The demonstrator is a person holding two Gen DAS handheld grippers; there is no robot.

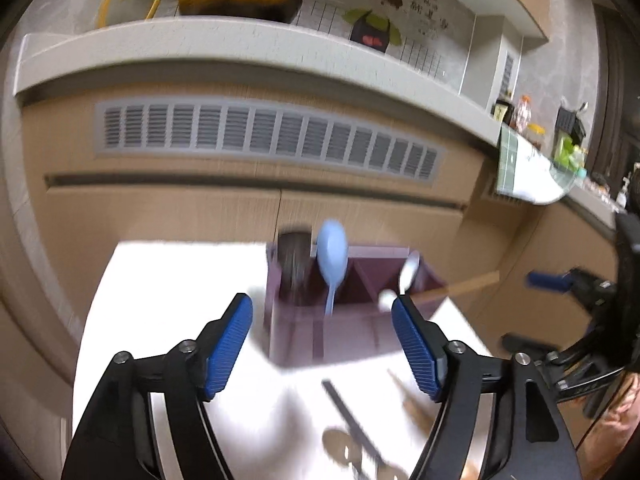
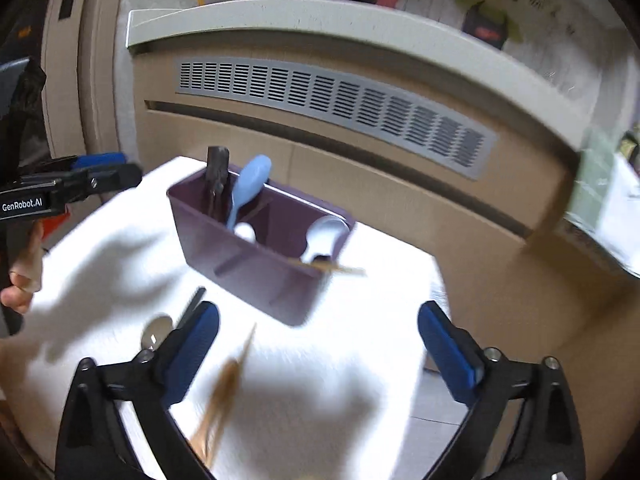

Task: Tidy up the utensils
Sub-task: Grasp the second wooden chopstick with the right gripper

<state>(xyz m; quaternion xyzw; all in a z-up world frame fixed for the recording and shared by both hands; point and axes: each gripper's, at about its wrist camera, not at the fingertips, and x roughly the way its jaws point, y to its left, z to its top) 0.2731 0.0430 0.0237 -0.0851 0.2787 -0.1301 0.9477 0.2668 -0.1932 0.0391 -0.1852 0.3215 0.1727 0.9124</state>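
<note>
Purple plastic, smooth and box-shaped: utensil caddy point(image 1: 320, 332) standing straight ahead of the left gripper point(image 1: 322, 320), divided into compartments by thin inner walls. Seen through the right gripper point(image 2: 318, 334) too, just beyond its fingertips and a little left of centre. Standing in the caddy's left end, a pale blue spoon point(image 1: 332, 256) with its oval bowl up, beside a dark utensil point(image 1: 294, 260), too smeared to name. Lying lower in the middle and right compartments, white spoons point(image 2: 326, 236), glossy, possibly ceramic. Jutting out over the right end wall, a slim wooden stick point(image 1: 460, 290).

Both grippers spread apart, nothing between the ribbed blue pads point(image 1: 230, 344), matte black arms behind them. Right one wider than the left.

Flat on the white table point(image 1: 160, 320), between the caddy and the grippers: a metal spoon point(image 2: 156, 332) with a round shiny bowl close to the right gripper's left pad, a dark straight handle point(image 1: 348, 412) beside it, and a blurred wooden utensil point(image 2: 228, 384) lying lengthwise inside the right gripper's span. Bare tabletop to the left of the left gripper; table edge close by the right gripper's right pad, tan cabinet front point(image 2: 400, 208) with a grey slotted vent point(image 2: 332, 100) past the far edge.

Readable on the left gripper's side, seen from the right: "GenRobot.AI".
</note>
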